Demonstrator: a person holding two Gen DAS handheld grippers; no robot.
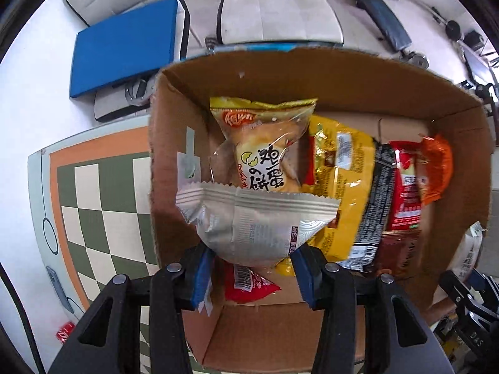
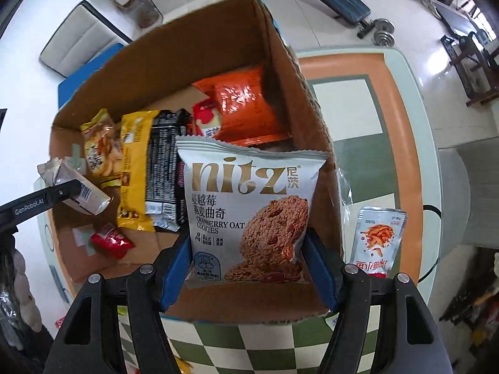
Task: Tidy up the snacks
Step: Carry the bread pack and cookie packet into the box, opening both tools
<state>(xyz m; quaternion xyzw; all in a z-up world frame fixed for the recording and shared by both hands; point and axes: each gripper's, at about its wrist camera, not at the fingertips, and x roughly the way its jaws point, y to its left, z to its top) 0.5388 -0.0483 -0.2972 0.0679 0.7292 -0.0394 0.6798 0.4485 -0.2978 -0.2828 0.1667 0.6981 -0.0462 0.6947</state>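
Note:
An open cardboard box [image 1: 358, 74] [image 2: 193, 40] stands on the checkered table and holds several snack packets. My left gripper [image 1: 252, 275] is shut on a silver-white snack pack [image 1: 255, 221], held over the box's left part; that pack also shows in the right wrist view [image 2: 75, 187]. My right gripper [image 2: 248, 272] is shut on a white Nitz cranberry oat cookie pack [image 2: 249, 205], held over the box's near right corner. In the box lie a yellow egg-cracker bag [image 1: 265, 143], a yellow pack [image 1: 343, 168], a black pack [image 2: 162, 168], an orange pack [image 2: 246, 106] and a small red sachet [image 2: 112, 243].
A white-and-red snack sachet [image 2: 379, 243] lies on the table right of the box. A small red packet [image 1: 65, 333] lies at the table's near left edge. White chairs [image 1: 277, 3] and a blue cushion [image 1: 124, 46] stand beyond the table [image 1: 103, 205].

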